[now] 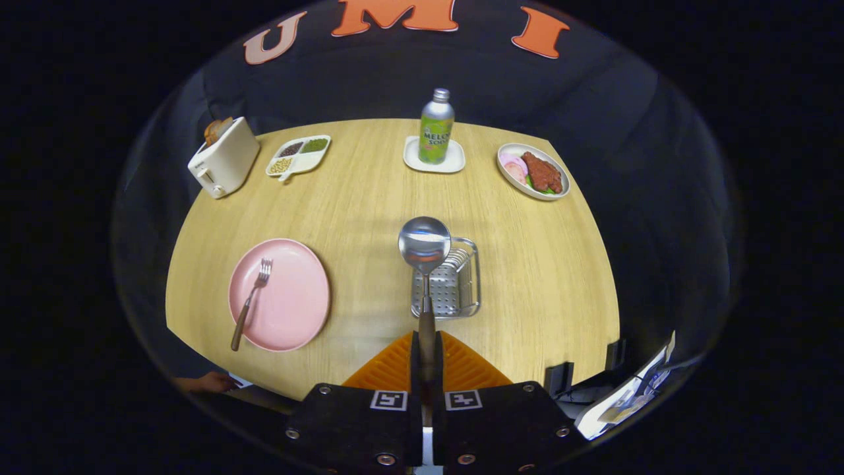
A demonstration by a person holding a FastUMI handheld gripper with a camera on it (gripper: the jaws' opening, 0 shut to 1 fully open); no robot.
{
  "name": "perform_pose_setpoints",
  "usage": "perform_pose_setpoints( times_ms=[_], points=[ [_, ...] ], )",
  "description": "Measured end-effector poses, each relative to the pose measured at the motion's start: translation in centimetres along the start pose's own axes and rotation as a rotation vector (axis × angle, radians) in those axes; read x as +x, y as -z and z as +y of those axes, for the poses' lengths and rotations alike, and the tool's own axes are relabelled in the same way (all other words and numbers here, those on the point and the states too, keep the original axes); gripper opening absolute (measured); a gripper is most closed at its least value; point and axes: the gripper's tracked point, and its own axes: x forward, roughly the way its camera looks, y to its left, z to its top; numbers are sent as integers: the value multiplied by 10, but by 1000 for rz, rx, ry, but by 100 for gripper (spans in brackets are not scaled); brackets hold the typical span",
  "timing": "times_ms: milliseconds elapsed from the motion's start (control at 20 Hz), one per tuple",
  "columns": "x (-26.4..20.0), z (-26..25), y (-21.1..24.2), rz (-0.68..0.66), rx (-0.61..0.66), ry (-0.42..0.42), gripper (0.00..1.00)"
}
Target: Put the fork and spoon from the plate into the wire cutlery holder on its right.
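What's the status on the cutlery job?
Gripper shut on spoon handle, bowl up over the wire cutlery holder. Fork on pink plate, left of holder. Nothing between spoon and holder.

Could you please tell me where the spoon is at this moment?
The metal spoon with the brown handle is clamped in the gripper, its bowl raised over the wire cutlery holder, right of the pink plate.

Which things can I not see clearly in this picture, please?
- Gripper view: the spoon, clamped by the gripper, covers part of the wire cutlery holder.
- The spoon's handle end is hidden between the fingers.
- Food in the divided tray is too small to name.
- The fork on the pink plate is clear.
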Motion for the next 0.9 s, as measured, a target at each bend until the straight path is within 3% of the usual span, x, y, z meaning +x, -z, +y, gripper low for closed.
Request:
perform_pose_setpoints(
  times_ms=[250,500,900],
  points=[
    [19,-15,12,143,-52,-12,6],
    [31,-18,6,202,-79,-17,7],
    [33,-18,-33,138,-7,-60,14]
  ],
)
